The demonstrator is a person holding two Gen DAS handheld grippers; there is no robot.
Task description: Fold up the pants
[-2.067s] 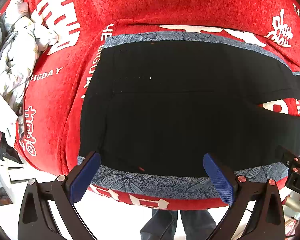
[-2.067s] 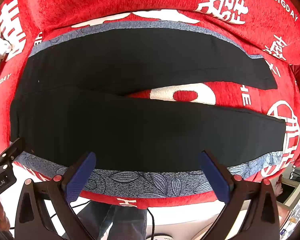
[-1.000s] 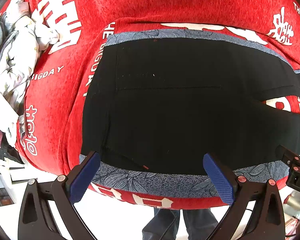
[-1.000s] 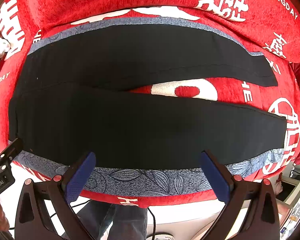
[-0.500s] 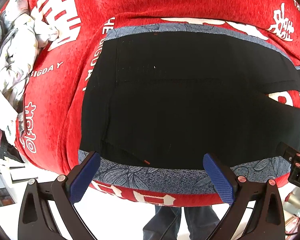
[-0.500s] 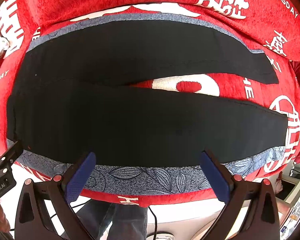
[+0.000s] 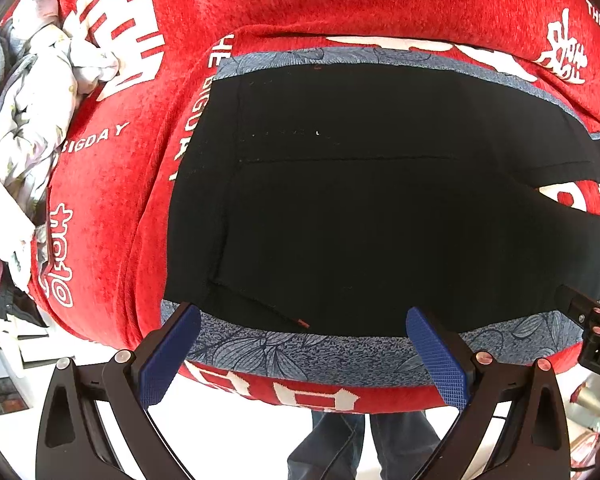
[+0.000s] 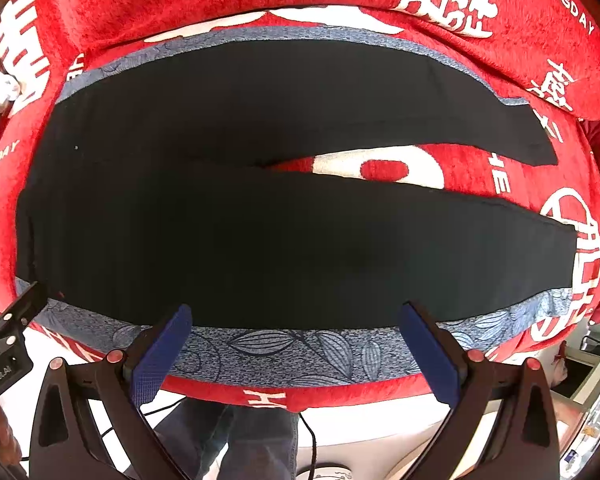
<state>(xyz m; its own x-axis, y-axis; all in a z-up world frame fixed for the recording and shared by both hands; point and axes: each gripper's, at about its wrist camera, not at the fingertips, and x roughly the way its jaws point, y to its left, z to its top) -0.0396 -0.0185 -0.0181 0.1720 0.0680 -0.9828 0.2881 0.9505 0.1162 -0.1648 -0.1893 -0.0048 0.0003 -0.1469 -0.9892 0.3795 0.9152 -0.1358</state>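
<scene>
A: Black cloth fills most of both views. Those are the pants (image 7: 380,220), spread flat on a blue-grey leaf-print mat (image 7: 300,356) that lies over a red blanket (image 7: 340,0) with white lettering.

B: Where do they sit against the left gripper (image 7: 304,356)?

A: Just ahead of it. The waist end lies to the left in that view, and the near edge of the pants runs across just beyond the blue finger pads (image 7: 170,354). The fingers stand wide apart with nothing between them; whether they touch the mat I cannot tell.

B: And the right gripper (image 8: 296,352)?

A: The same: spread wide, holding nothing, its blue pads (image 8: 430,350) over the near strip of the mat (image 8: 280,348). The near leg of the pants (image 8: 300,248) lies just in front of it and stretches off to the right, with its hem near the mat's right end.

B: Are the legs together?

A: No. They part from the crotch, and a wedge of red blanket (image 8: 384,170) shows between them. The far leg runs along the far side of the mat.

B: Anything else?

A: A crumpled pile of pale clothes (image 7: 40,92) lies at the far left of the left view, well apart from the pants. A person's jeans-clad legs (image 8: 252,436) show below the near edge.
</scene>
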